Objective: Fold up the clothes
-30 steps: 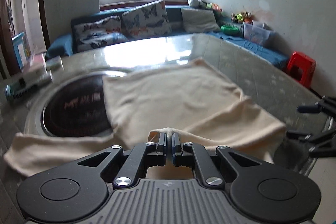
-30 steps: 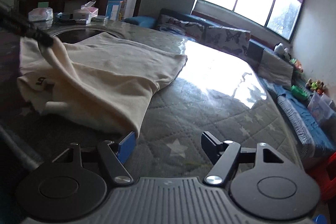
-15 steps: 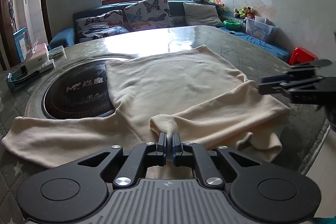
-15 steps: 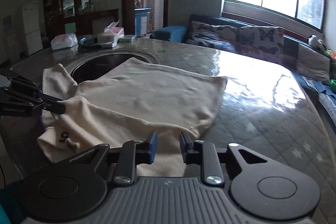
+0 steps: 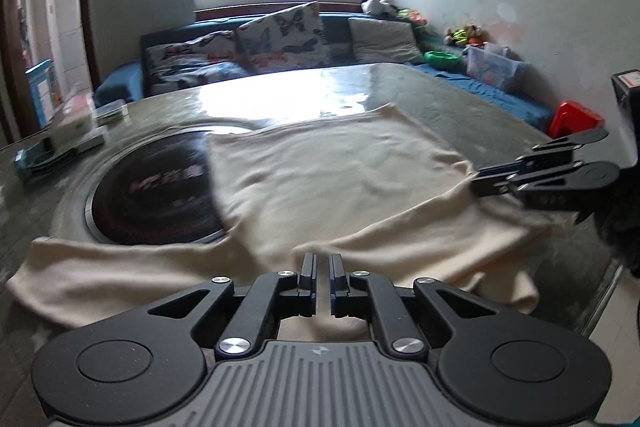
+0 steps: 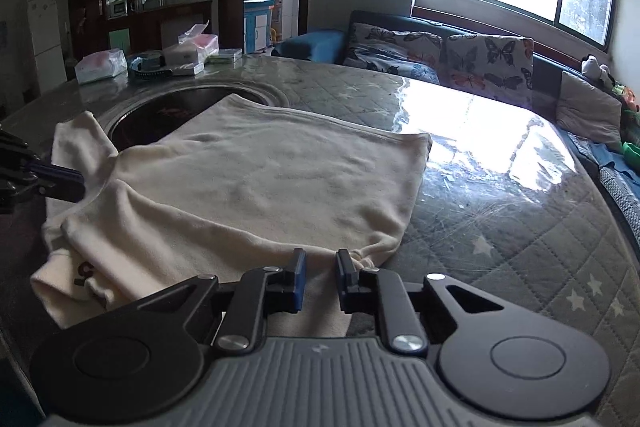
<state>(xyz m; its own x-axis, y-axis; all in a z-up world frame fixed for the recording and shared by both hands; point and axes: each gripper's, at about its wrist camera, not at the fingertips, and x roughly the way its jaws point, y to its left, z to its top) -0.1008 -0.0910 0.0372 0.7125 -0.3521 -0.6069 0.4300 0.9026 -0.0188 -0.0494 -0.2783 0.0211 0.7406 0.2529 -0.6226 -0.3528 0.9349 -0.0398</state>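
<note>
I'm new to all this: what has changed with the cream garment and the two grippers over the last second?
The left gripper, pinched shut on the cream garment before, has opened and let it go. The right gripper swung in from the side, narrowing over the garment's near edge, jaws still apart. The garment's body stayed spread on the table.

Shirt (image 5: 336,171) on table (image 5: 460,107), partly over inset hob (image 5: 152,195); sofa (image 5: 280,43) behind.

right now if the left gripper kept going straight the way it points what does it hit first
Most likely the cream shirt: the left gripper, jaws slightly apart, sits right at its folded near edge, so it would meet that cloth almost at once. Height above the fabric is unclear. The black round inset lies off to the left.
</note>
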